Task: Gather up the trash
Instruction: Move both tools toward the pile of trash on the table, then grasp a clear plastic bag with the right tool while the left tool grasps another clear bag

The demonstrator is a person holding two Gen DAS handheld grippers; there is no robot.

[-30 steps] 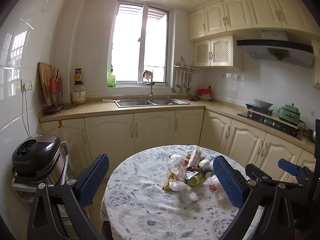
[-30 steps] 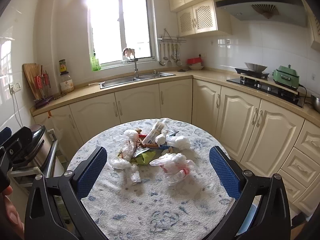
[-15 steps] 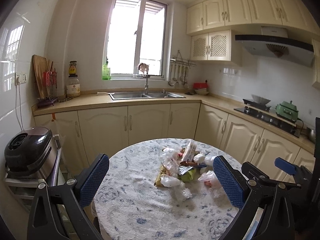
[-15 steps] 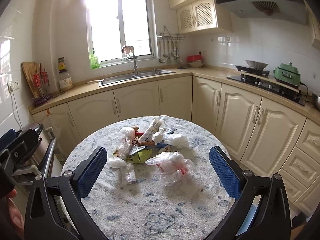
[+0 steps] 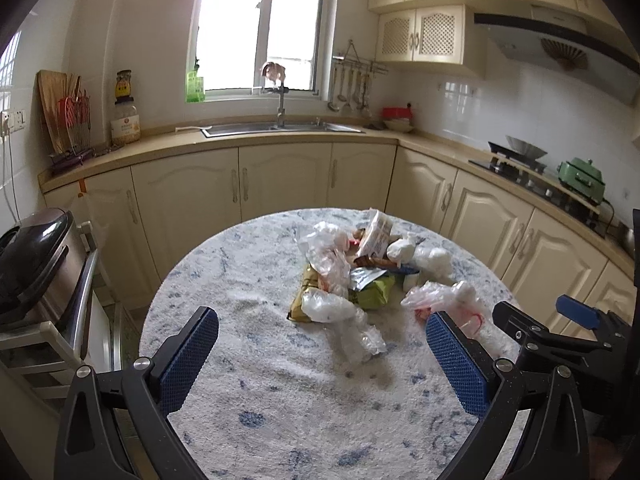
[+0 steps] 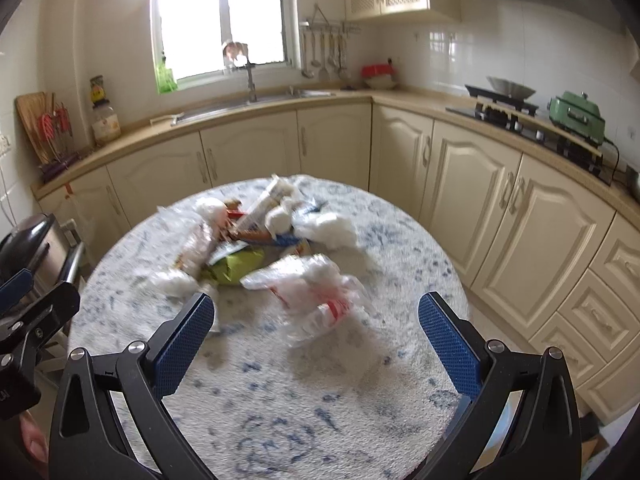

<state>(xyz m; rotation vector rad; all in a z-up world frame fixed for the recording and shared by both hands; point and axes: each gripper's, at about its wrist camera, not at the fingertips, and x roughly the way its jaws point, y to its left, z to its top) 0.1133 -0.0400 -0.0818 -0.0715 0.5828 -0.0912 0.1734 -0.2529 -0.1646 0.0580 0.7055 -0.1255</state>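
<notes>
A heap of trash lies on a round table with a white and blue cloth: clear plastic bags, crumpled white tissue, a green wrapper, a yellow packet. In the right wrist view the same trash heap is blurred, with a clear bag with red print nearest. My left gripper hovers open over the near part of the table, short of the heap. My right gripper is open too, just before the red-print bag. Neither holds anything.
Cream cabinets and a counter with a sink run behind the table. A hob with a green pot is on the right. A dark cooker on a metal rack stands left of the table. The other gripper's body shows at right.
Both grippers have moved forward and lower toward the table, so the trash heap looms larger. Both stay open with nothing held.
</notes>
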